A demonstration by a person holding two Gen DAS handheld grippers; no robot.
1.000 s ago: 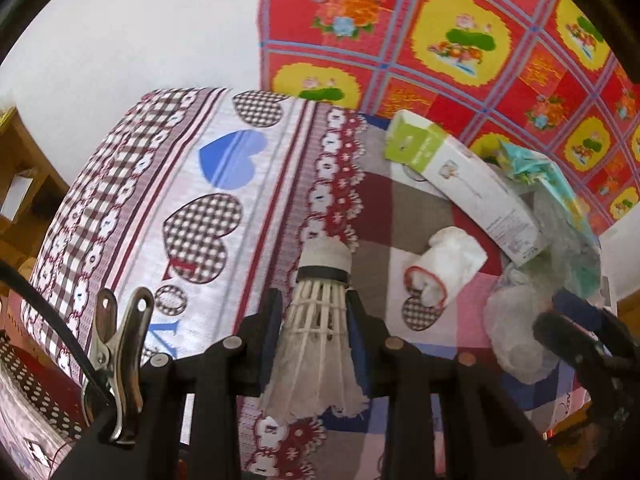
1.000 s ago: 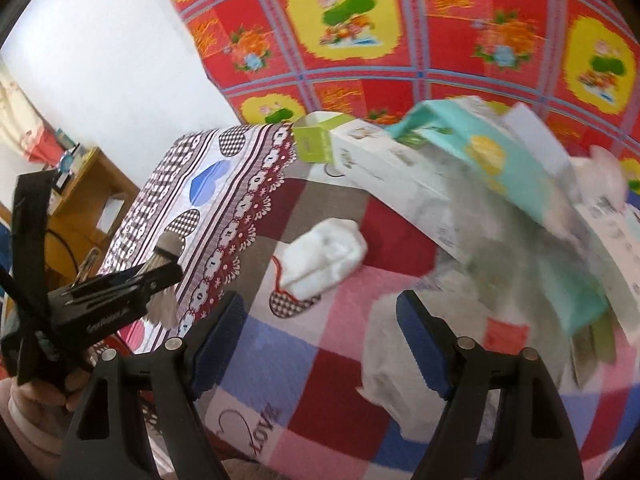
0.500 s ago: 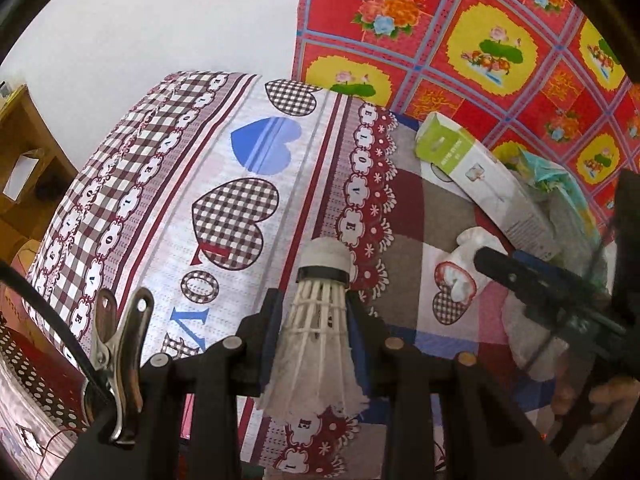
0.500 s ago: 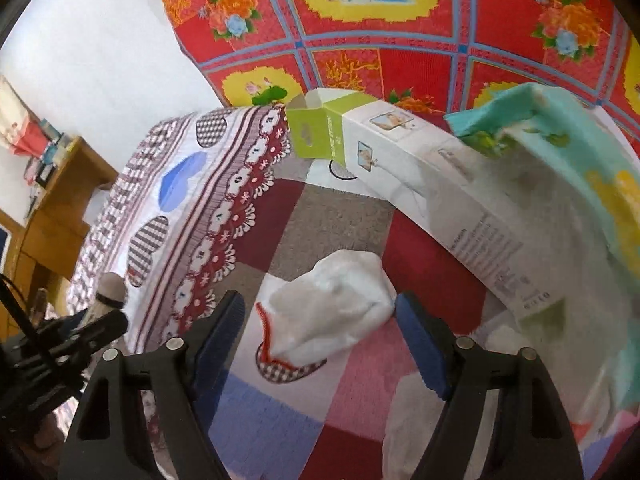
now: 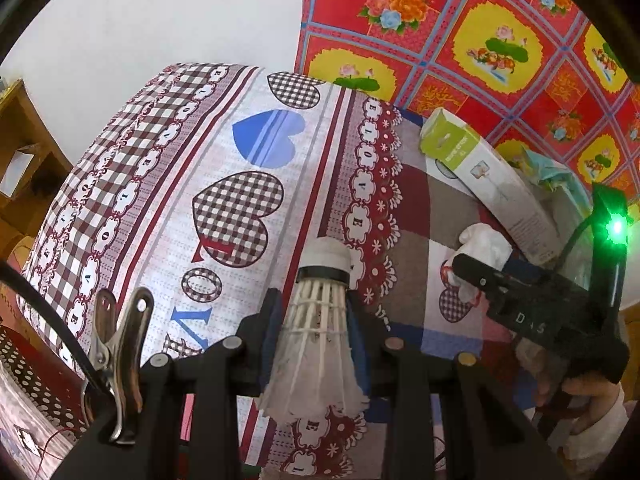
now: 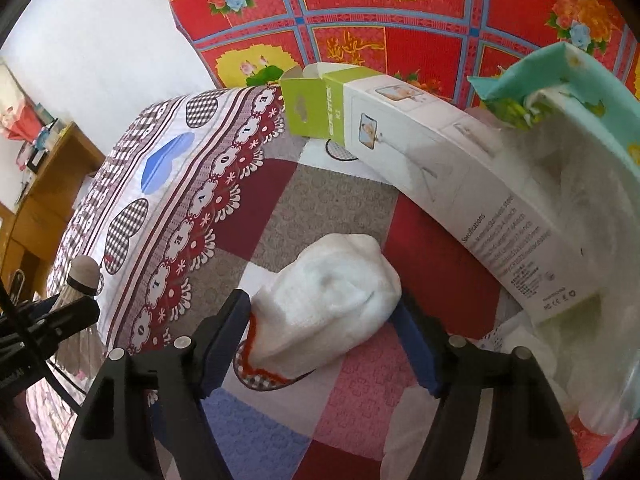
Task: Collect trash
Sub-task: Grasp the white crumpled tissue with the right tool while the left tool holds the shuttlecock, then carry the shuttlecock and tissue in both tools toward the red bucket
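Note:
A white feather shuttlecock (image 5: 326, 256) stands cork-up between the pads of my left gripper (image 5: 314, 300), which is shut on its skirt above the heart-print bedcover (image 5: 200, 168). A crumpled white wad (image 6: 332, 280) lies on the patchwork part of the cover. My right gripper (image 6: 322, 304) points down over it, and its jaws are closing with the wad between them, the blue pads close on both sides. The left wrist view shows the wad (image 5: 486, 240) just beyond the right gripper (image 5: 486, 266), and the right wrist view shows the shuttlecock (image 6: 82, 276) at far left.
A long white and green carton (image 6: 440, 168) lies behind the wad, leaning into a clear plastic bag (image 6: 580, 200) with a teal packet (image 6: 560, 80). A red floral cloth (image 6: 380, 8) hangs behind. A wooden shelf (image 6: 48, 184) stands left. A hand (image 5: 592, 396) holds the right gripper.
The right gripper has come down and forward until the white wad sits between its fingers, and its jaws have narrowed a little. The left gripper keeps hold of the shuttlecock with little movement.

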